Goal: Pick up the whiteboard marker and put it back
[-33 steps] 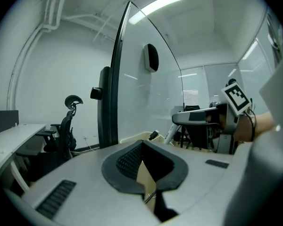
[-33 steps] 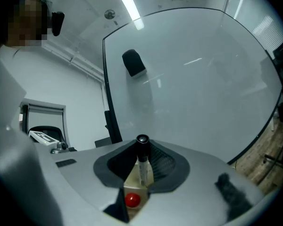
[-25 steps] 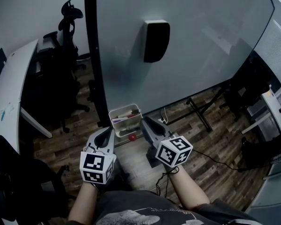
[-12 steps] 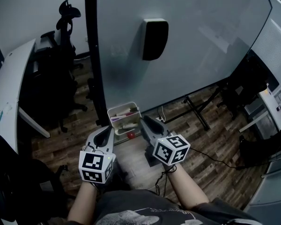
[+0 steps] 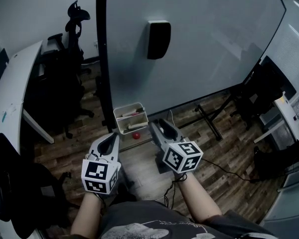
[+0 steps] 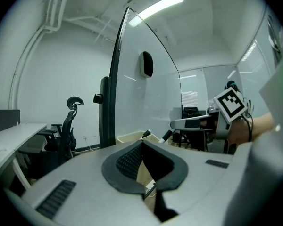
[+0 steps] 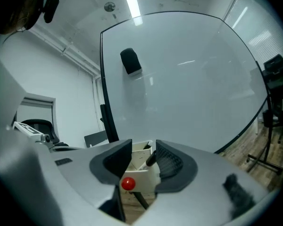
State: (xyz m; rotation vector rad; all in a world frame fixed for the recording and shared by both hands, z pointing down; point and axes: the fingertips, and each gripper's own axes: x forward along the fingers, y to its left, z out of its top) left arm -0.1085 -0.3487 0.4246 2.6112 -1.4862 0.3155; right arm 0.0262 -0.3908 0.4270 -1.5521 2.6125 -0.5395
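Grippers: right gripper jaws just opened wide, nothing between; left gripper closed, empty | red ball on floor just before white bin at foot of whiteboard | whiteboard marker inside bin, leaning, dark cap up

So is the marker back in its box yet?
It looks nearly finished. Done: a dark-capped marker stands in the white box by the whiteboard. In hand: nothing. The right gripper has just been opening its jaws, and nothing is between them. The left gripper is empty too. Left to do: probably only pulling both grippers away.
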